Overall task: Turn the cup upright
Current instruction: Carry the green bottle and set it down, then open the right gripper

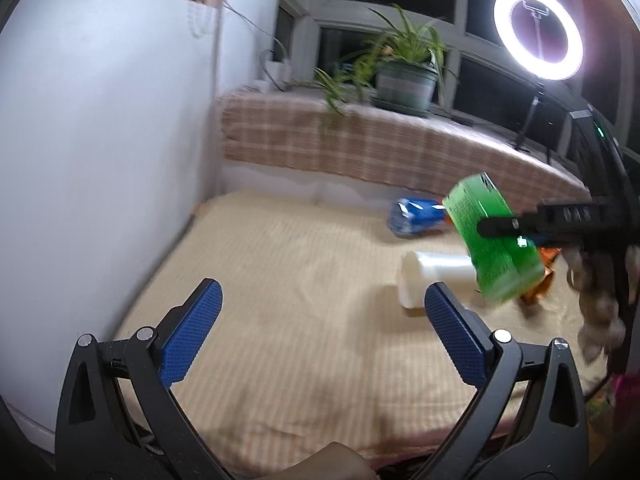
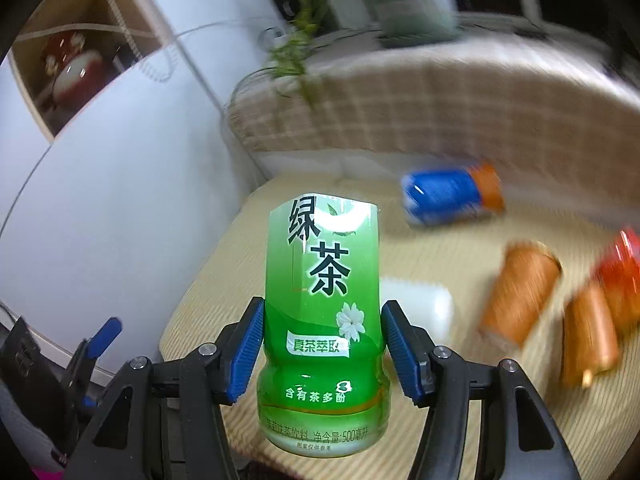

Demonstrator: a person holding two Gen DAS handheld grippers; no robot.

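Observation:
My right gripper [image 2: 322, 350] is shut on a green tea cup [image 2: 322, 320], made from a cut-off bottle, and holds it in the air above the beige mat. In the left wrist view the green cup [image 1: 490, 240] hangs tilted in the right gripper [image 1: 520, 226] at the right. My left gripper [image 1: 322, 334] is open and empty, low over the mat [image 1: 280, 320]. A white translucent cup [image 1: 432, 276] lies on its side on the mat just beyond the left gripper's right finger; in the right wrist view the white cup [image 2: 424, 306] lies behind the green cup.
A blue and orange cup [image 2: 452, 194] lies at the back of the mat. Orange cups [image 2: 520, 292] and a red one [image 2: 620, 272] lie at the right. A white curved wall [image 1: 100, 140] stands at the left. A checked ledge [image 1: 360, 144] with a potted plant [image 1: 404, 80] runs behind.

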